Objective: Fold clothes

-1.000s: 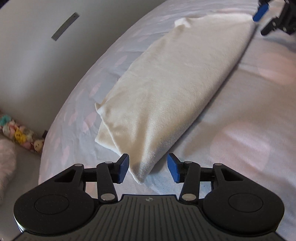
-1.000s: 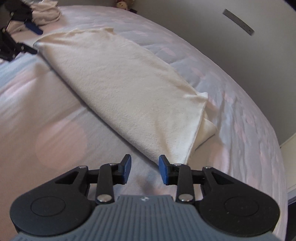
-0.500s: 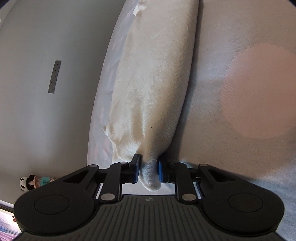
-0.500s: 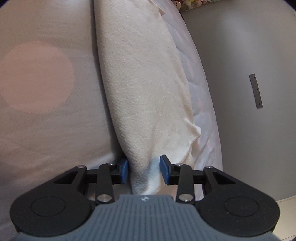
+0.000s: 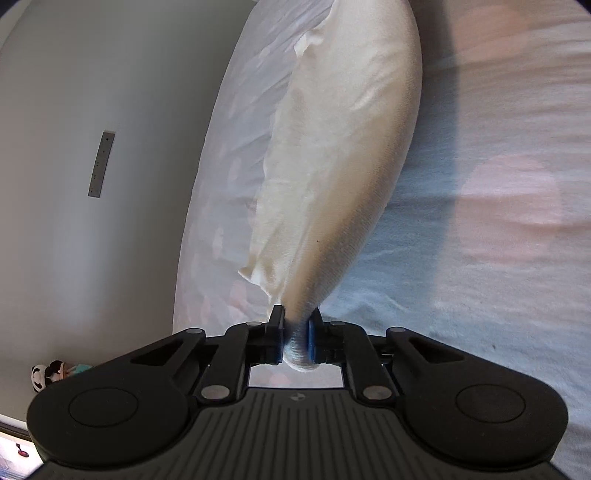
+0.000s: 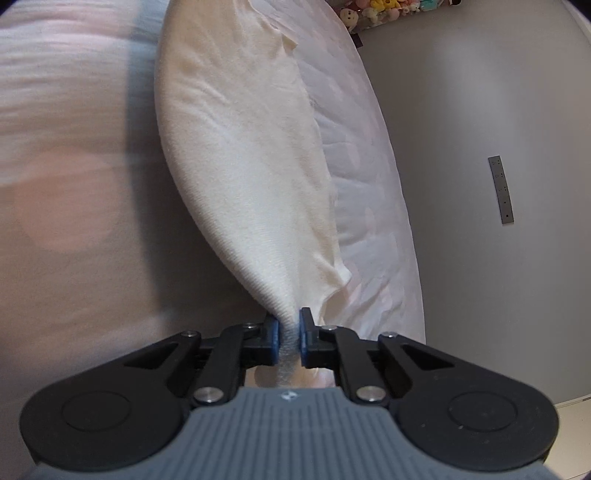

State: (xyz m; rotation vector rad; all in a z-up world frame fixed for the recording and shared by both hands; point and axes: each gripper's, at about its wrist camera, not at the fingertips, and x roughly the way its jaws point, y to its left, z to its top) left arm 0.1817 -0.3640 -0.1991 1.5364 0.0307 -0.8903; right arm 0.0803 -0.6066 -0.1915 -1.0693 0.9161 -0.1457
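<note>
Clamping cream garment (image 5: 343,155) corners, L gripper (image 5: 296,338) & R gripper (image 6: 287,338) jaws just closed; far end cut off

Bed sheet (image 5: 480,277), pale blue with pink dots, covers the mattress. Grey floor (image 5: 92,258) bears a grey strip (image 5: 101,164). Small plush toys (image 6: 384,9) sit beyond the bed; more (image 5: 48,373) at floor's edge.

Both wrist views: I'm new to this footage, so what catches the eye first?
A cream garment stretches up the middle of each view over a pale bedspread with pink spots. The left hand-held gripper and right hand-held gripper have just closed, each pinching a corner. A grey wall lies beyond the bed's edge.
</note>
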